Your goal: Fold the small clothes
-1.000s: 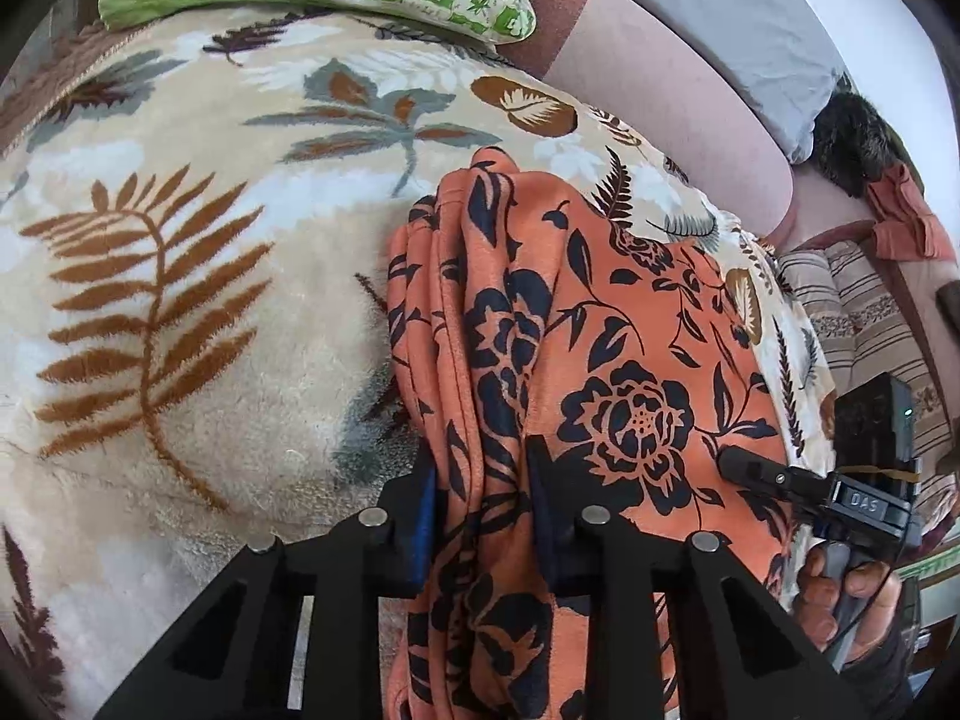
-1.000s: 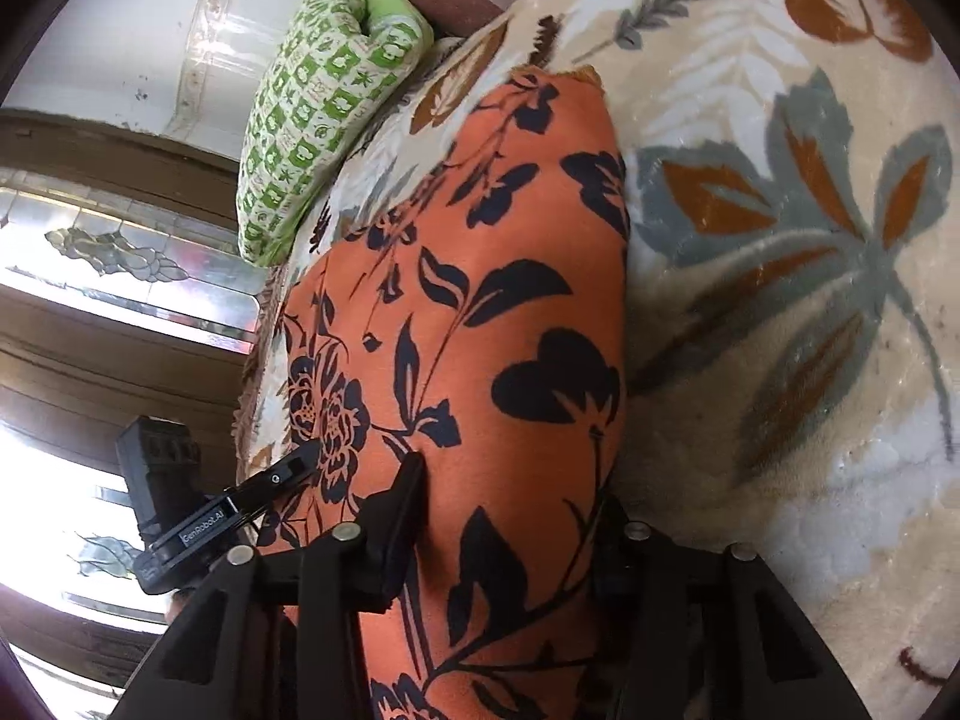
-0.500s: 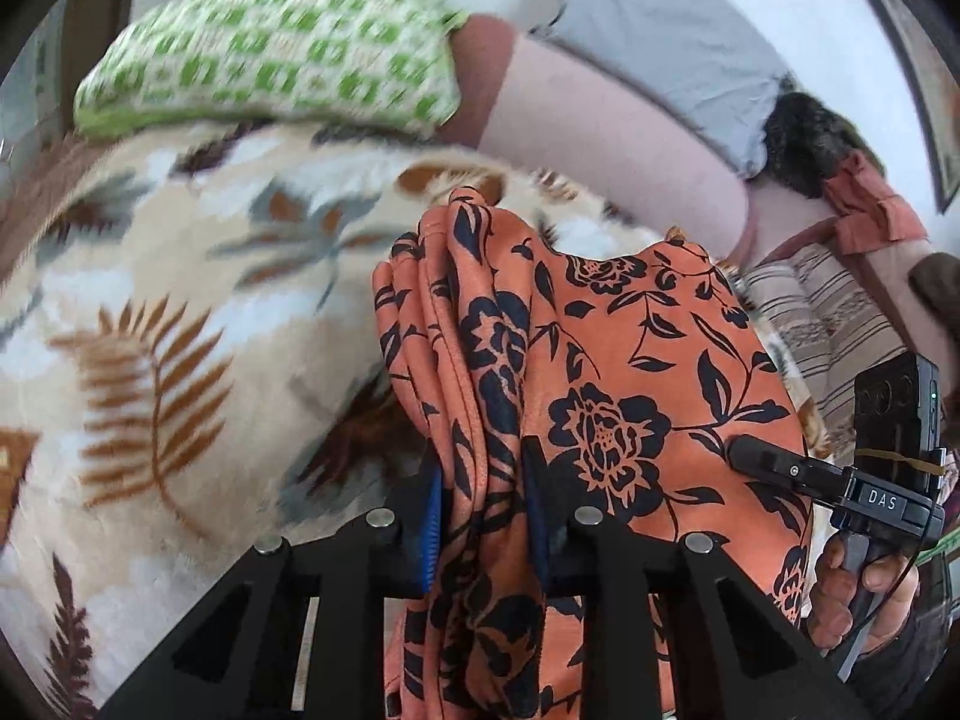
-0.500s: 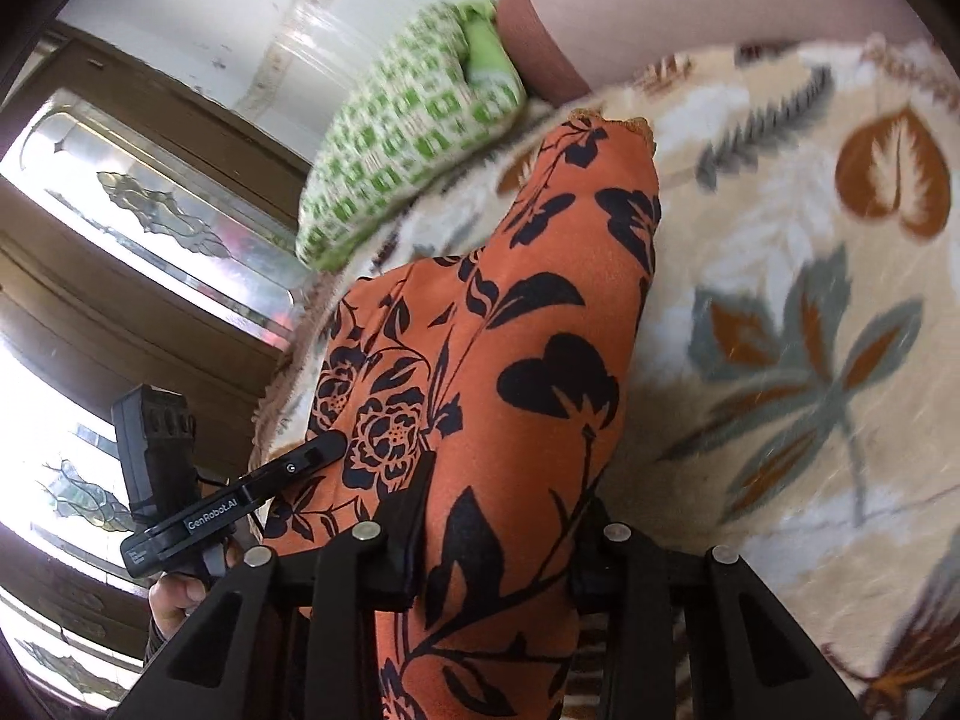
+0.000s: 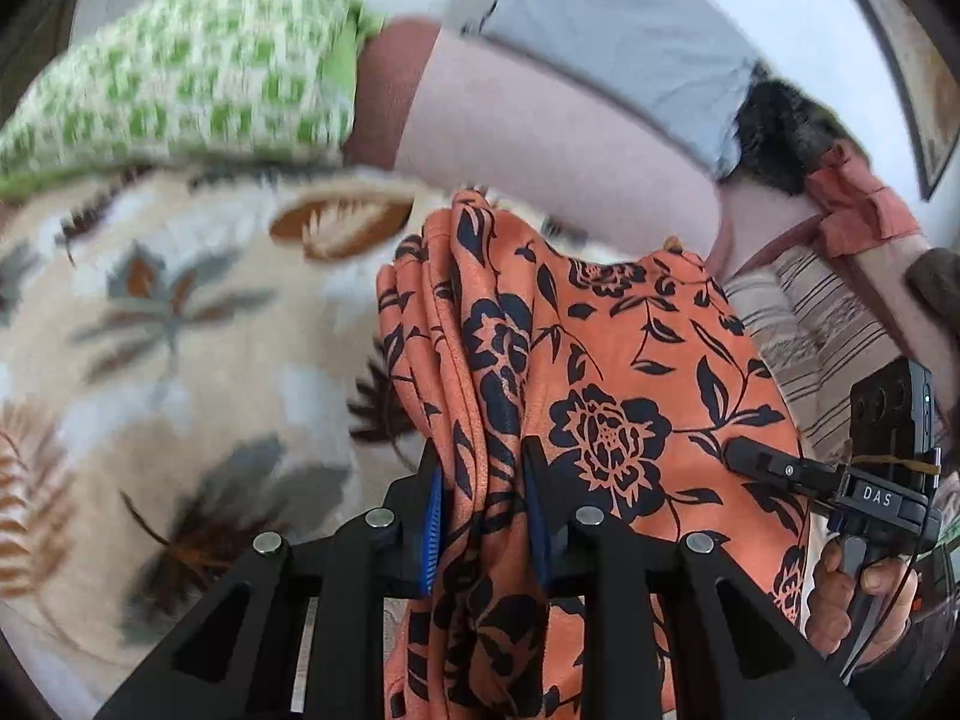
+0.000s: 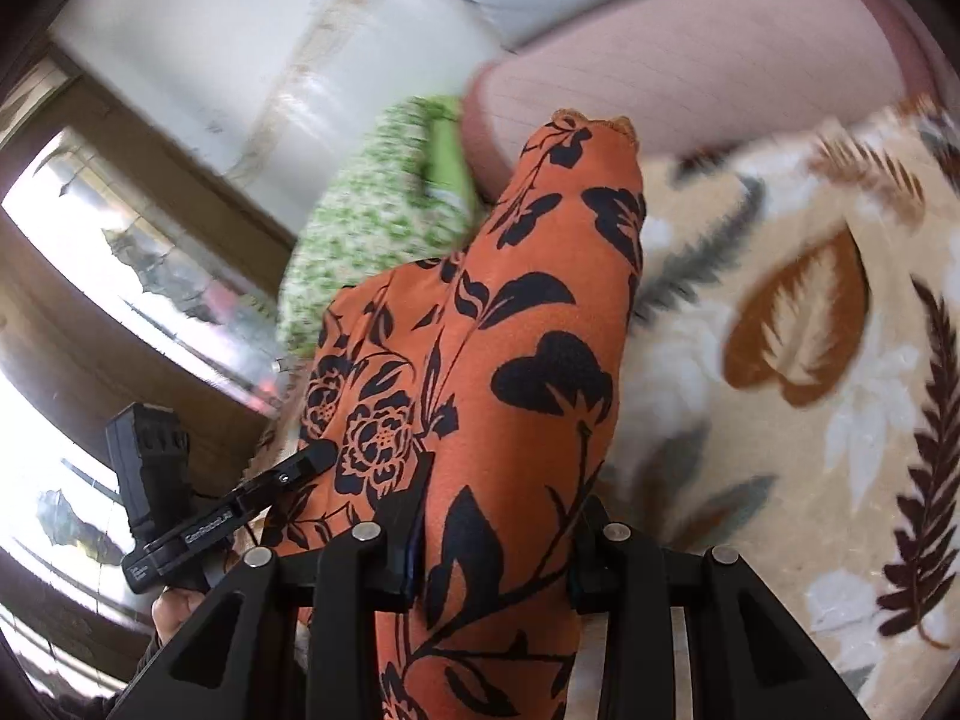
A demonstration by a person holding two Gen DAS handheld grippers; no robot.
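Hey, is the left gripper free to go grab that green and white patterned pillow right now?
Probably not. The left gripper is shut on the orange garment with black flowers, bunched between its pads. The green and white patterned pillow lies unobstructed across the leaf-print blanket.

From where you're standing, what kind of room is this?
Most likely a bedroom at home. A plush leaf-print blanket covers what looks like a bed, a green checked pillow lies at its far end against a padded pink bolster, and a wood-framed window lets in daylight.
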